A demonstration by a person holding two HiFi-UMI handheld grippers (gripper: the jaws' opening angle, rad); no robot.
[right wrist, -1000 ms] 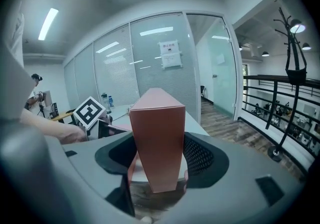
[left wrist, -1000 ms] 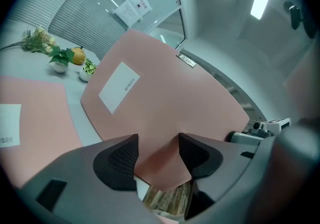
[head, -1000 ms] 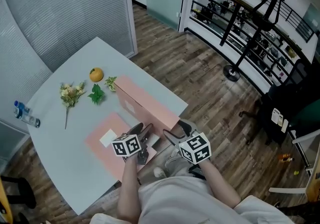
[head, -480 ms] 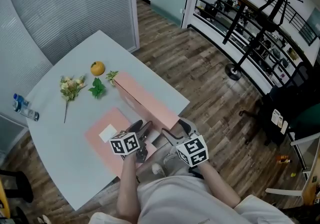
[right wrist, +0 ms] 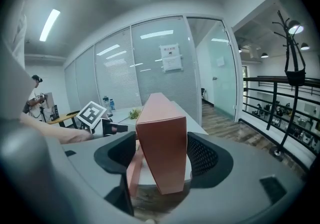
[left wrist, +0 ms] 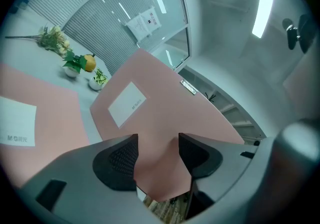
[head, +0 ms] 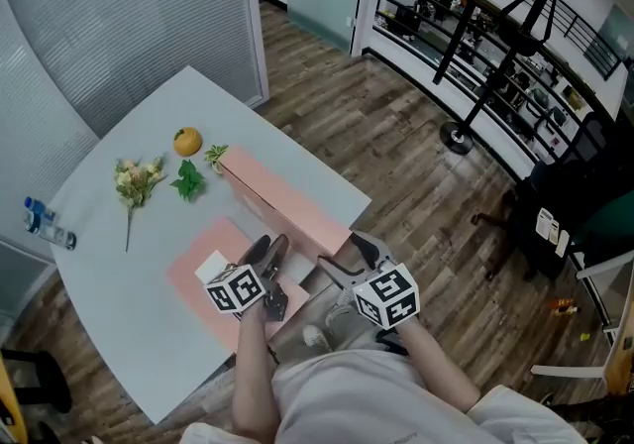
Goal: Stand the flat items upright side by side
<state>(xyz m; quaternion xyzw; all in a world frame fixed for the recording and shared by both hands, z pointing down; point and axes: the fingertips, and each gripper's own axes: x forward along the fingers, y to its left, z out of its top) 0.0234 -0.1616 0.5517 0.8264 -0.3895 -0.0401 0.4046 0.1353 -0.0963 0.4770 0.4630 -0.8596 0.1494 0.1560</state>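
A long pink box (head: 287, 196) stands on its edge across the pale table (head: 129, 333). A second pink box (head: 193, 283) with a white label lies flat beside it. My left gripper (head: 265, 246) hovers over the flat box's near end, open. It faces the labelled side of the upright box (left wrist: 165, 113), whose lower corner shows in its gap (left wrist: 157, 143). My right gripper (head: 345, 254) straddles the near end of the upright box (right wrist: 162, 138). Its jaws have just been opening, and only thin slivers of space show beside its pads (right wrist: 161, 153).
An orange (head: 187, 142), a leafy sprig (head: 186, 181), a small flower bunch (head: 134, 184) and a water bottle (head: 45, 224) lie at the table's far side. Wooden floor drops off past the near edge. A coat stand (head: 458, 140) and railing stand to the right.
My left gripper has drawn a little to the left, away from the upright box, and rolled slightly. The right gripper and both boxes stay where they were.
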